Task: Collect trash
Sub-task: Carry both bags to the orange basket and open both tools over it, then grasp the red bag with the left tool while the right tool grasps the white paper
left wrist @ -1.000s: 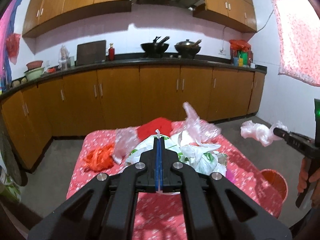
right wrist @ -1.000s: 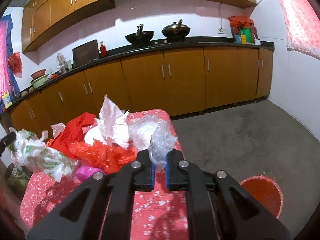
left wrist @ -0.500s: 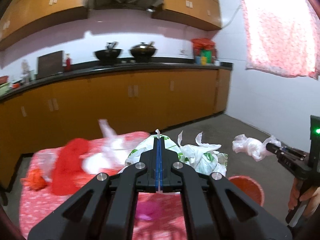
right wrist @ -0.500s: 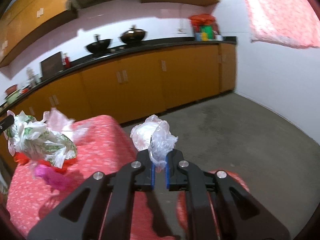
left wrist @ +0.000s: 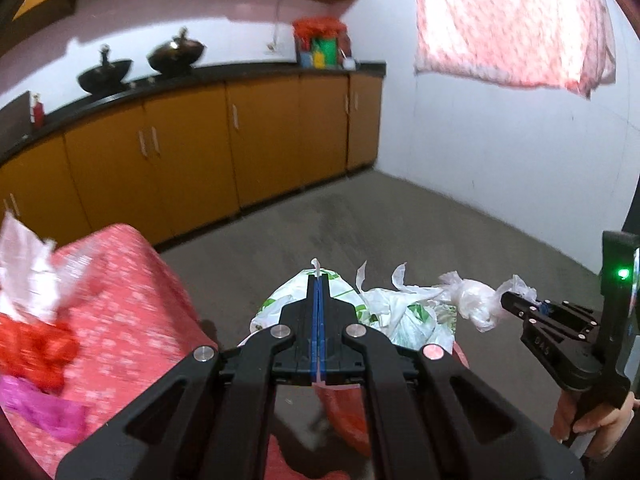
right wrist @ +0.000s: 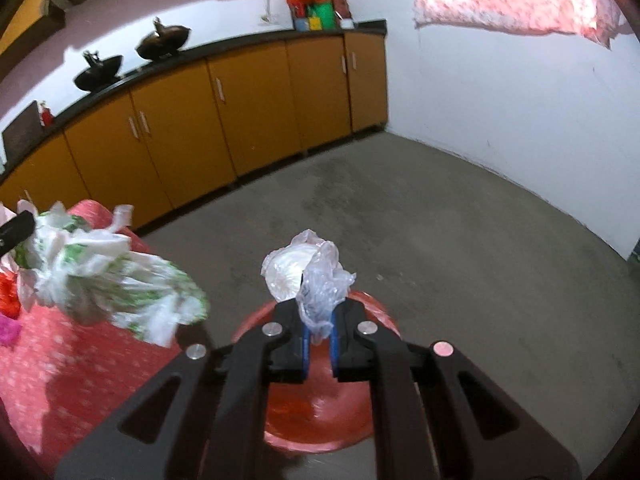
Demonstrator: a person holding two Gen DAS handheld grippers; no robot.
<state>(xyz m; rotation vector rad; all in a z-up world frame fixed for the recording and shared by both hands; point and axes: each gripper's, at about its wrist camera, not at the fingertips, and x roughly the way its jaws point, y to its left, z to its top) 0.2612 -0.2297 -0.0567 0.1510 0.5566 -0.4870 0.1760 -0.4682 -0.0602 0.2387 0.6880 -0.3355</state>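
At the far left of the left wrist view, the table [left wrist: 132,300] in its red flowered cloth carries loose trash: a crumpled white plastic scrap [left wrist: 24,264], a red bag [left wrist: 36,348] below it and a magenta scrap [left wrist: 44,408] at the near edge, all blurred.

To the right of the table, the left gripper [left wrist: 317,280] has its blue pads pressed flat together, pinching a thin edge of the white and green bag [left wrist: 404,312]. A sliver of that plastic pokes up between the tips, and the rest of the bag hangs beyond and to the right of the fingers, clear of the table and over the grey floor [left wrist: 360,224]. Under the fingers a bit of the red bin [left wrist: 344,412] shows.

Further right, the right gripper [left wrist: 506,300] is held up by a hand [left wrist: 592,424] at the frame's lower right corner. Its tips grip the clear plastic bag [left wrist: 472,300], which sticks out to the left of them, almost touching the white and green bag.

In the right wrist view, the white and green bag [right wrist: 104,276] hangs at the left over the table's edge. In the middle, the right gripper [right wrist: 318,316] has its jaws nearly closed on the clear plastic bag [right wrist: 308,276], which bunches up above and ahead of the pads. The red bin [right wrist: 320,400] sits on the floor directly beneath gripper and bag.
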